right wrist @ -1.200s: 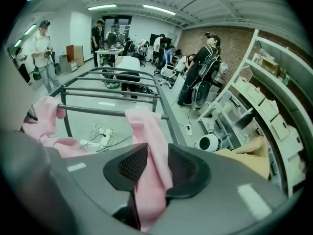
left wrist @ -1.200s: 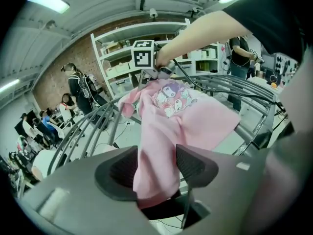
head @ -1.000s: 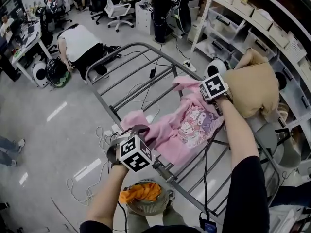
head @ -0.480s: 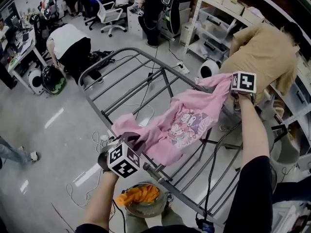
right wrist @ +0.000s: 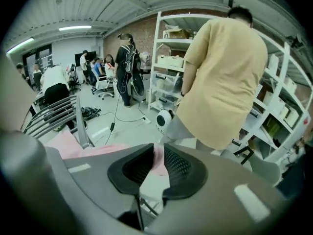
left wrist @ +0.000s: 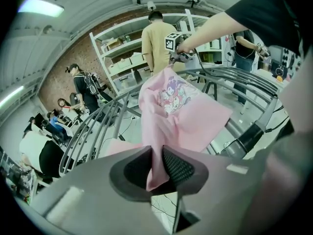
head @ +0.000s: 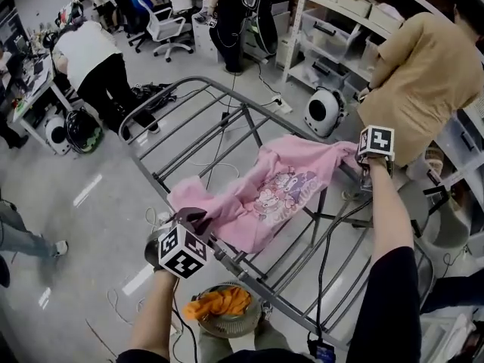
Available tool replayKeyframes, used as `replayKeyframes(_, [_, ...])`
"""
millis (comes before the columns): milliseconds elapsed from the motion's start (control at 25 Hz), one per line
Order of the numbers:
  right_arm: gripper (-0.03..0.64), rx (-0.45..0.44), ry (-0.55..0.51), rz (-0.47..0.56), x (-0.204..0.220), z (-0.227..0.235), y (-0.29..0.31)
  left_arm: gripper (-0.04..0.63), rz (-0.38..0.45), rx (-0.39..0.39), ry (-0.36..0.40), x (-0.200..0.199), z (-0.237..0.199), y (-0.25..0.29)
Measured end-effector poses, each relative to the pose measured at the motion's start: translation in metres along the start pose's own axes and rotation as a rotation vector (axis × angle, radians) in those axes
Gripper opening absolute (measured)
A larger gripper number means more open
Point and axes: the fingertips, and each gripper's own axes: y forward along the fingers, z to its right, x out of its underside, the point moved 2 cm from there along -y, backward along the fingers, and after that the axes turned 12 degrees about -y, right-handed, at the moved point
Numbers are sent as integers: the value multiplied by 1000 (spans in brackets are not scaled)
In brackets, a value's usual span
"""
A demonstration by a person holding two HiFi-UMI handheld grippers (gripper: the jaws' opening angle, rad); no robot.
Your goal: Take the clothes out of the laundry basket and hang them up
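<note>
Fingers (left wrist: 178,168) on shirt (head: 265,195), lengthwise across rack (head: 198,79)

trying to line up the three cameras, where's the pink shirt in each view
Head view: pink shirt spread over the grey rack, centre.
Left gripper view: runs from bottom centre up to the middle.
Right gripper view: thin pink strip at lower centre, more at lower left.
Shared landmark: the person in the tan shirt, top right in head view, top centre in left gripper view, right of centre in right gripper view.
</note>
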Motion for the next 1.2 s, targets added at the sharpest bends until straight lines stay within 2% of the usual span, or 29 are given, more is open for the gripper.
replayKeyframes(80, [96, -14, -10, 3, 4, -3, -2, 73, 7, -10, -4, 0, -1, -2])
replayKeyframes(200, [140, -37, -14, 44, 3, -9, -17, 74, 20, -22, -11, 1, -4, -7])
replayKeyframes(480, [141, -146, -2, 255, -5, -46, -90, 14, 91, -78, 2, -4, -13, -32])
replayKeyframes(760, [141, -382, 24, 393, 30, -134, -191, 12, 175, -76, 9, 7, -10, -86])
replayKeyframes(880, [141, -453, 41, 422, 51, -166, -234, 12, 194, -49, 16, 18, 0, -111])
replayKeyframes(1000, [140, -500, 84, 439, 74, -190, -272, 12, 222, -2, -19, 34, 11, -132])
replayKeyframes(1200, [141, -485, 160, 452, 121, -225, -324, 12, 265, 112, -59, 66, 32, -147])
